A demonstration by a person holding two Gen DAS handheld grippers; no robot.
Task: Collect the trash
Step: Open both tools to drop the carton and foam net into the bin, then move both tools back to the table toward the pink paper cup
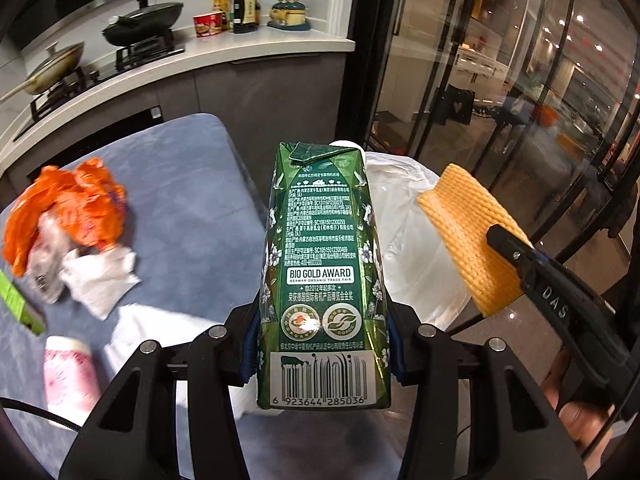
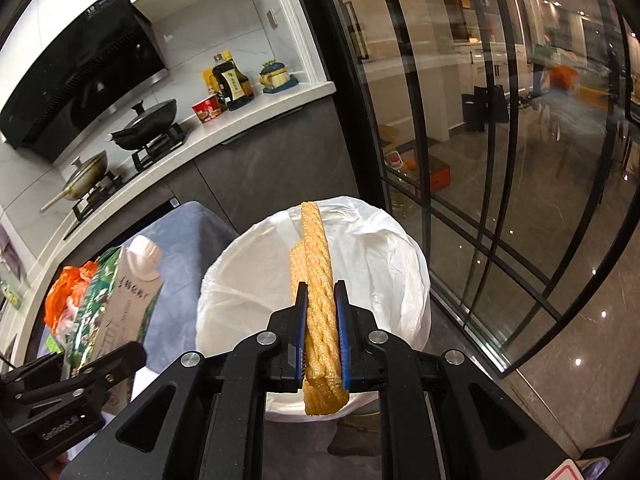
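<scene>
My left tool (image 1: 322, 354) is clamped across the lower body of the green carton (image 1: 324, 268), which looks light, thin-walled and easy to dent, so a low grip on its flat sides suits it; it hangs between the blue-covered tabletop (image 1: 192, 200) and the lined bin (image 1: 412, 240). My right tool (image 2: 321, 336) is pinched nearly closed on the orange foam net (image 2: 318, 280), soft, springy and near weightless, held edge-on over the bin's white liner (image 2: 372, 264).

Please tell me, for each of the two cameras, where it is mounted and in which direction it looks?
Left wrist: sits on the left gripper, looks along its fingers at the held green carton; a hand shows at right.
Right wrist: sits on the right gripper, looks down at the white-lined bin past the held yellow foam net.
Shared: carton, net, bin, blue table, stove counter.
</scene>
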